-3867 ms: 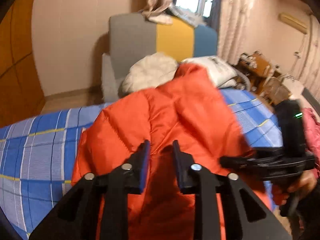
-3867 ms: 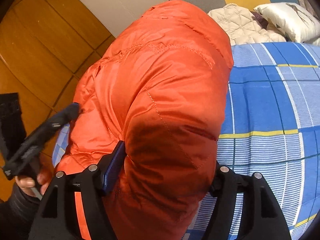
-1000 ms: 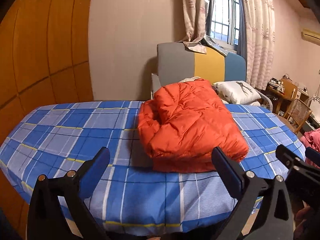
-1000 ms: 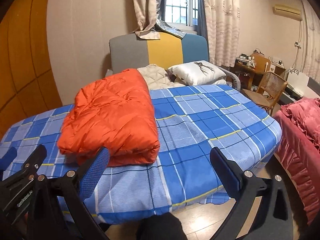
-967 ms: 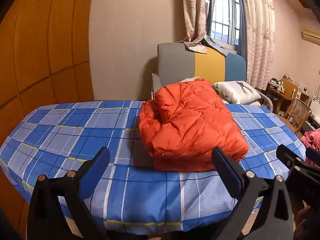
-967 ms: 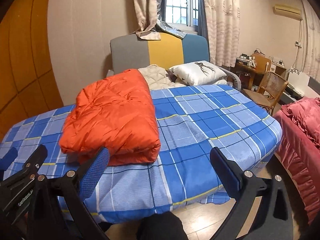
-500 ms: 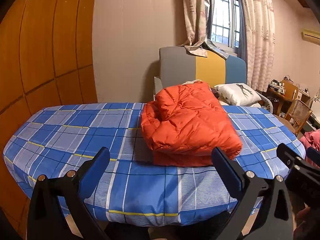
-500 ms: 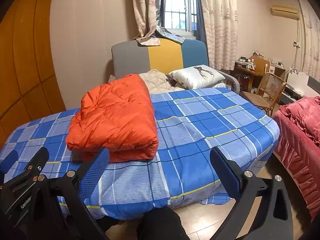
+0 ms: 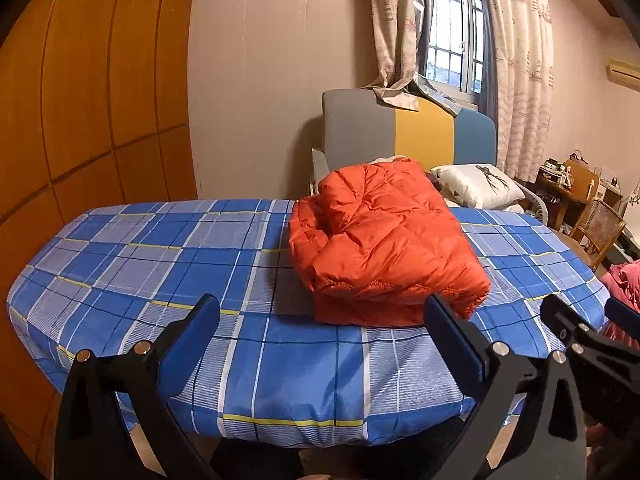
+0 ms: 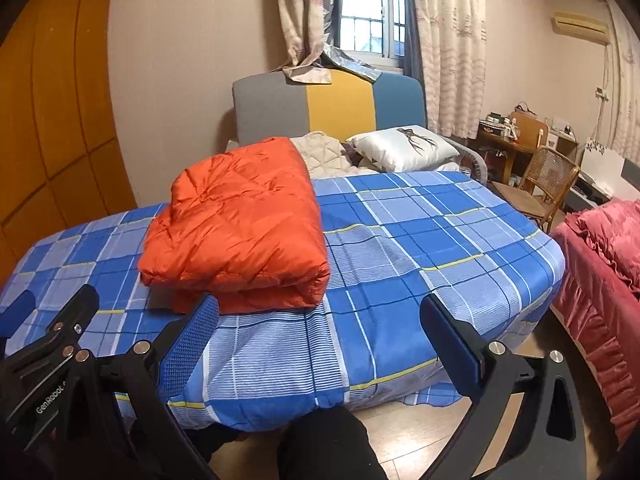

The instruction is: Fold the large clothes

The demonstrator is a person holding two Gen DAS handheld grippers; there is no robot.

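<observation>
Resting folded on the blue plaid bedsheet, the orange down jacket lies beyond and between the spread, empty fingers of the left gripper; the right gripper, likewise released and holding nothing, has it ahead of its left finger. Neither tool touches the garment. Likely risk: the puffy fill may spring the top layer open, since nothing pins it, and the slick shell could slide toward the bed's near edge.
</observation>
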